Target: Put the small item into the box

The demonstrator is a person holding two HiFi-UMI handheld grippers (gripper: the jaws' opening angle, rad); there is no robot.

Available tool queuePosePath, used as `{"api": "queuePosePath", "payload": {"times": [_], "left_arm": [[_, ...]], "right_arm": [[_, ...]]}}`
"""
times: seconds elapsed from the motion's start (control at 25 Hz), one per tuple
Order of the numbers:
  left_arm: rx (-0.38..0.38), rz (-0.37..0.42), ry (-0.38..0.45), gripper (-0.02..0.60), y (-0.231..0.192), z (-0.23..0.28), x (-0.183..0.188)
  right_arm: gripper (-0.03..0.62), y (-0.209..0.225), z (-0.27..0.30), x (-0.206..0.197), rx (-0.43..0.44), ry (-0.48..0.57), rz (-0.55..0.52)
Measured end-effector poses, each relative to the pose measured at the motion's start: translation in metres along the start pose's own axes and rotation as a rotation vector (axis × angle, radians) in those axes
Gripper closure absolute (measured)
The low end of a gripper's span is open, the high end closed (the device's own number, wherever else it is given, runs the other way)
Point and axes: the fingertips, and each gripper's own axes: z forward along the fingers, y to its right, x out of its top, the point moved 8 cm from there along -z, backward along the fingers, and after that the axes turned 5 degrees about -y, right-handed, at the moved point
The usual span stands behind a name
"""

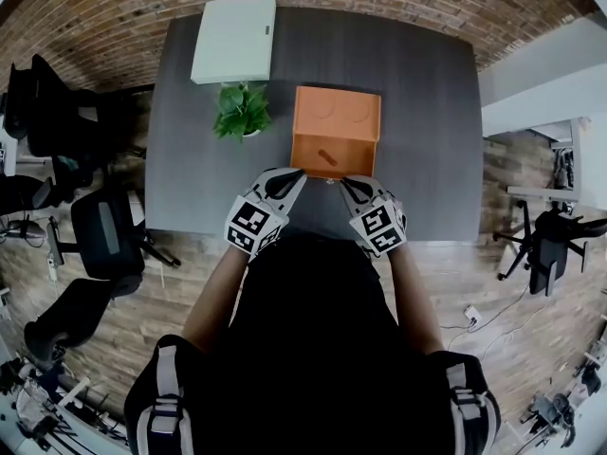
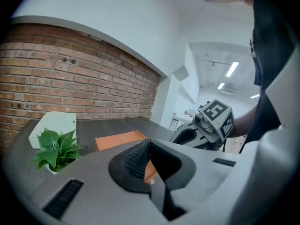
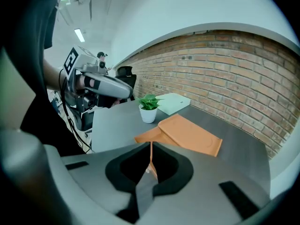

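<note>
Right hand-held gripper [image 1: 335, 181] sits just short of small item [image 1: 322, 152] inside box [image 1: 361, 149].

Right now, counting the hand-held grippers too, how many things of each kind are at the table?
orange box: 1
small item inside it: 1
potted plant: 1
white case: 1
left hand-held gripper, right hand-held gripper: 2
Total: 6
</note>
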Motion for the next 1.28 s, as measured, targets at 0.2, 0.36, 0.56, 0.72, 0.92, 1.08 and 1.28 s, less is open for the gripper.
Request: {"api": "queuePosePath", "payload": {"times": [0.2,0.36,0.56,0.72,0.92,1.08,1.28], "left_arm": [[0.002,0.012,-0.022,0.558,0.013,-0.006,0.000],[0.014,0.033,-0.021,0.558,0.028,-0.003,0.005],[0.041,0.066,-0.026,0.558,0.041,-0.004,0.017],[0.065,0.065,-0.027,0.558,0.051,-0.008,0.021],[0.088,0.073,-0.035,0.558,0.068,-0.010,0.025],[0.105,0.086,-0.034,0.558,0.084,-0.007,0.031],[0.119,0.093,-0.029,0.558,0.101,-0.003,0.034]], "right_arm": [[0.562,-0.001,-0.018,0.000,-0.015,0.074,0.035],[0.562,-0.001,-0.035,-0.005,-0.042,0.112,0.011],[0.563,0.001,-0.050,-0.008,-0.047,0.139,-0.012],[0.563,0.004,-0.063,-0.008,-0.069,0.188,-0.022],[0.563,0.008,-0.083,-0.007,-0.102,0.252,-0.031],[0.565,0.011,-0.095,-0.011,-0.085,0.272,-0.033],[0.565,0.013,-0.105,-0.022,-0.076,0.283,-0.026]]}}
